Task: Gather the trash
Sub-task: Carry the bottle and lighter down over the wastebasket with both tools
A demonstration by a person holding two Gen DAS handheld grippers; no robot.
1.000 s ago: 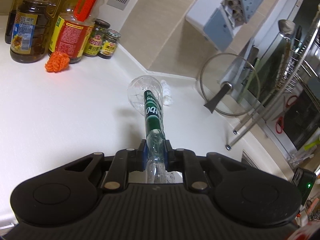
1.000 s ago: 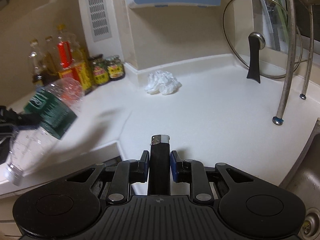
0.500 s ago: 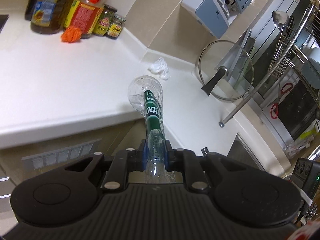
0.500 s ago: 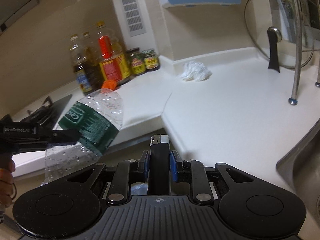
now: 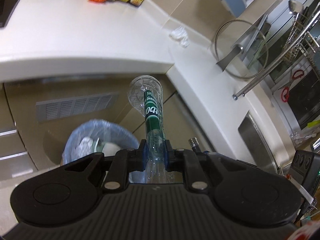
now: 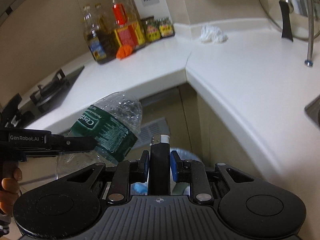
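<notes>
My left gripper (image 5: 155,150) is shut on a clear plastic bottle (image 5: 152,108) with a green label, held out in front of the counter edge. The bottle also shows in the right wrist view (image 6: 112,128), with the left gripper (image 6: 80,142) clamped on it. My right gripper (image 6: 159,158) is shut on a black lighter (image 6: 160,160). A trash bin with a blue liner (image 5: 100,138) stands on the floor below both grippers; its rim also shows behind the lighter in the right wrist view (image 6: 186,154). A crumpled white tissue (image 5: 180,36) lies on the counter near the wall, also in the right wrist view (image 6: 213,34).
The white counter (image 6: 240,70) wraps around a corner. Oil bottles and jars (image 6: 124,30) and an orange scrubber (image 6: 125,52) stand at the back. A glass pot lid (image 5: 240,50) leans by a dish rack (image 5: 284,40). A stove (image 6: 50,88) is at left, a sink (image 5: 254,136) at right.
Both grippers have pulled back from the counter and dropped lower, carrying the bottle and the lighter. The trash bin has come into view below them.
</notes>
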